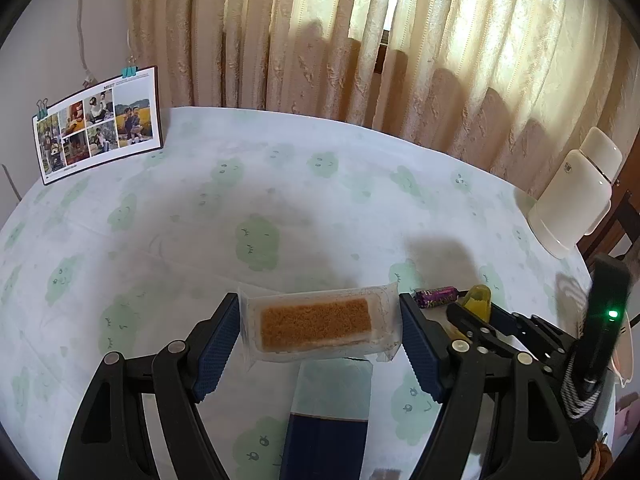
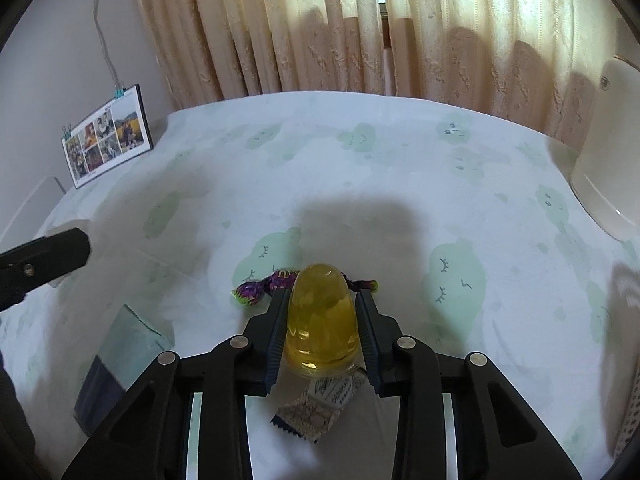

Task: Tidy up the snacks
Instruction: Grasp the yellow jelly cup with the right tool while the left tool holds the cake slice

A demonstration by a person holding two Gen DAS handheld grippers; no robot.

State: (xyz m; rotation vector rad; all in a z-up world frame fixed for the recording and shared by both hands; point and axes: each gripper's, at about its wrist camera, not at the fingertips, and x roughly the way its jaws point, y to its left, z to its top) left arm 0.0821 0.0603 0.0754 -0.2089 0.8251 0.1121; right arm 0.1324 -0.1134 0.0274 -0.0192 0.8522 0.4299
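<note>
My left gripper (image 1: 320,320) is shut on a clear-wrapped brown cake bar (image 1: 316,326), held lengthwise between its blue pads above the table. My right gripper (image 2: 323,304) is shut on a yellow egg-shaped jelly cup (image 2: 320,320); that cup also shows in the left wrist view (image 1: 478,300). A purple wrapped candy (image 2: 276,282) lies on the cloth just beyond the jelly; it also shows in the left wrist view (image 1: 436,296). A pale green and navy packet (image 1: 332,408) lies under the left gripper, and shows at lower left in the right wrist view (image 2: 120,364). A small patterned sachet (image 2: 320,408) lies under the right gripper.
The round table (image 1: 200,220) has a white cloth with green cloud prints. A photo calendar (image 1: 96,124) stands at the far left edge. A cream appliance (image 1: 572,196) stands at the far right. Curtains (image 1: 360,40) hang behind. A perforated basket rim (image 2: 630,420) shows at right.
</note>
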